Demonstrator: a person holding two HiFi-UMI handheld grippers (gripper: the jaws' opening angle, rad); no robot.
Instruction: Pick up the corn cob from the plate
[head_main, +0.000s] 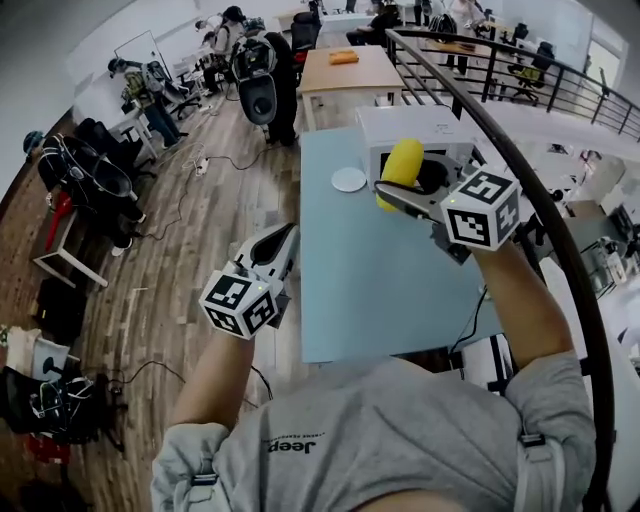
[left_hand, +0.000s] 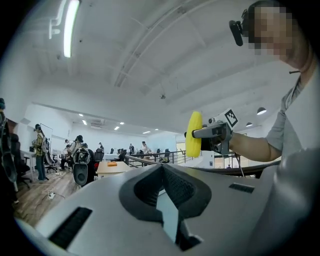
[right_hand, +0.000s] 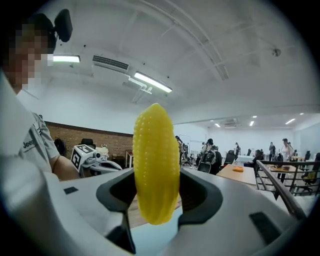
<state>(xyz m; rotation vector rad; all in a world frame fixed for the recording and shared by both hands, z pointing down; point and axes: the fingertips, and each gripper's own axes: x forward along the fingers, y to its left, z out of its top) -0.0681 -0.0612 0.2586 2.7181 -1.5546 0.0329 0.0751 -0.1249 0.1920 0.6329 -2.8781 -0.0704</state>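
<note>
The right gripper's (head_main: 392, 192) jaws clamp the corn (head_main: 403, 165) upright, lifted well above the bench (head_main: 380, 290). The plate (head_main: 349, 180) lies bare, so the pick-up looks done. The left gripper's (head_main: 288, 238) jaws are closed on nothing.

Bright, even office light from ceiling strips (right_hand: 150, 82), soft shadows, strong fisheye bending at edges, dark corners

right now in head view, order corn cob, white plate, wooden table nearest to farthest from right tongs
1. corn cob, clamped in the right tongs.
2. white plate, left of it on the blue table.
3. wooden table, far beyond.
</note>
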